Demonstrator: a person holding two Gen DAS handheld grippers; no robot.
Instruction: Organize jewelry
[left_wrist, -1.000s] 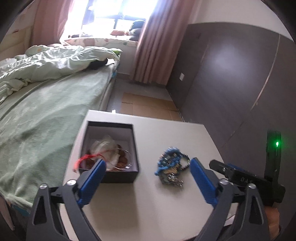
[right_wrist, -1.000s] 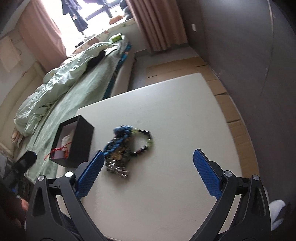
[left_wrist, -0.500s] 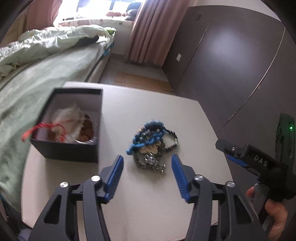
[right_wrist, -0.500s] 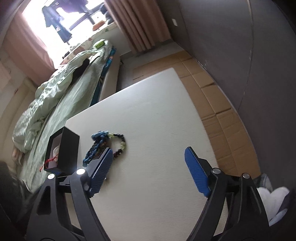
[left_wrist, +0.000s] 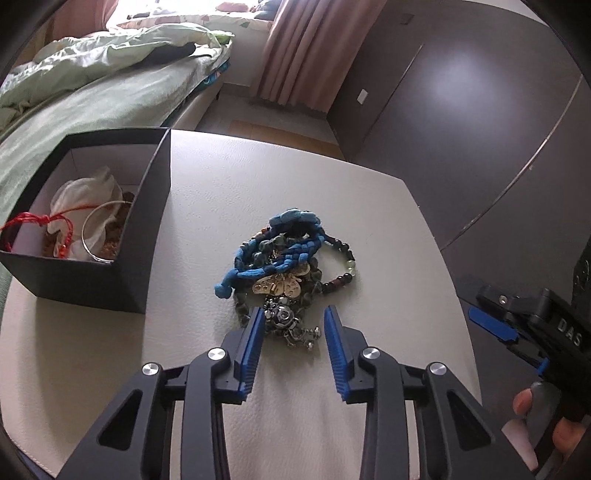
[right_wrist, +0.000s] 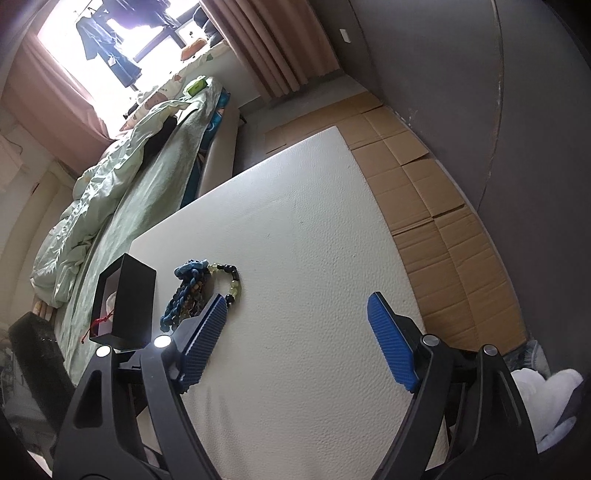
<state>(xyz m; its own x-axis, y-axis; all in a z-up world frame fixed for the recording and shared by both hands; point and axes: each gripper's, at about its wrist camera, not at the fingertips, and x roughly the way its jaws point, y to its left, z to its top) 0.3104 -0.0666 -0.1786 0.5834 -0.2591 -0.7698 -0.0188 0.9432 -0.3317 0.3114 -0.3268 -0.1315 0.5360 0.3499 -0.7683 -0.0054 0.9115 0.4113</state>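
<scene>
Left gripper (left_wrist: 293, 326) sits low in the centre of the left wrist view, its jaws closing around the near end of the jewelry pile (left_wrist: 284, 275); a dark metal charm (left_wrist: 291, 325) lies between the blue pads, but the pads are not yet pressing on it, so nothing is grasped. The pile lies in the middle of the white table (left_wrist: 207, 206); it is a tangle of blue cord, dark beads, a gold butterfly pendant (left_wrist: 279, 284) and a bracelet with pale green beads on its right side. Left of the pile, near it but apart, stands an open black box (left_wrist: 147, 221); inside are a white pouch, a red string and a silver bangle (left_wrist: 99, 229). Right gripper (right_wrist: 297, 332) is spread wide over bare table in the lower part of the right wrist view and holds nothing; the pile is at its left finger, partly hidden. Beyond the table are a bed (left_wrist: 92, 85) with green sheets at upper left, pink curtains (left_wrist: 306, 51) at the top, and cardboard (right_wrist: 443, 206) on the floor at right.
</scene>
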